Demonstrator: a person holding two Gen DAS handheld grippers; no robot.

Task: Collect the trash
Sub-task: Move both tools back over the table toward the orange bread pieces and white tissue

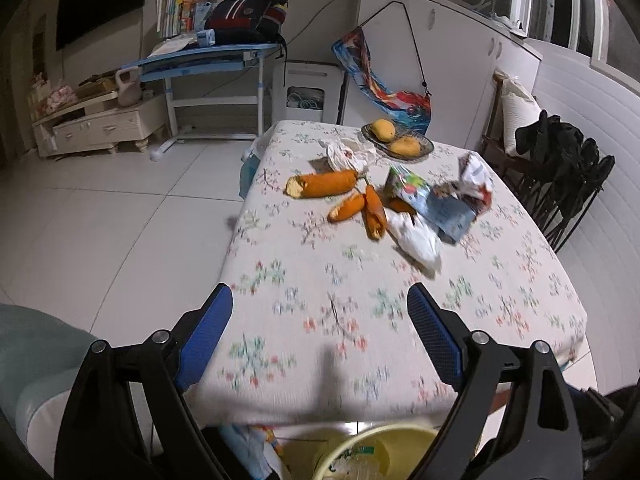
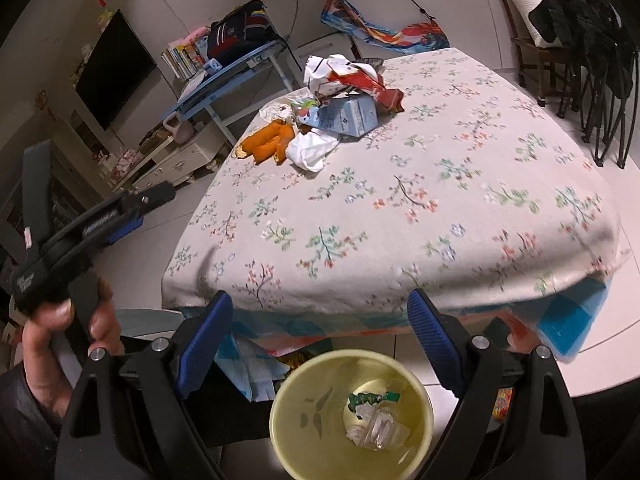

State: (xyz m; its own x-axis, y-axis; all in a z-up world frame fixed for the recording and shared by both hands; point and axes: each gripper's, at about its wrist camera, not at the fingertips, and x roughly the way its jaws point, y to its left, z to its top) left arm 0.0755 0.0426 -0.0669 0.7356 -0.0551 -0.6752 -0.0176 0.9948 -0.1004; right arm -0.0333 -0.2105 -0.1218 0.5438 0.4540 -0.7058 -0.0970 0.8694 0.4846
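Reaching back for the trash pile (image 1: 416,216) at the far end of the bench (image 1: 360,320) is best done with the left claw (image 1: 320,320) kept wide open and empty; the right claw (image 2: 320,332), equally open, is held above the yellow bin (image 2: 352,416).

White floor tiles (image 1: 100,220), a blue desk (image 1: 208,60) by the wall, black folding chairs (image 1: 568,184) right.

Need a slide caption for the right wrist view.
Open right tool above yellow bin; wrappers and corn cobs wait on the floral table.
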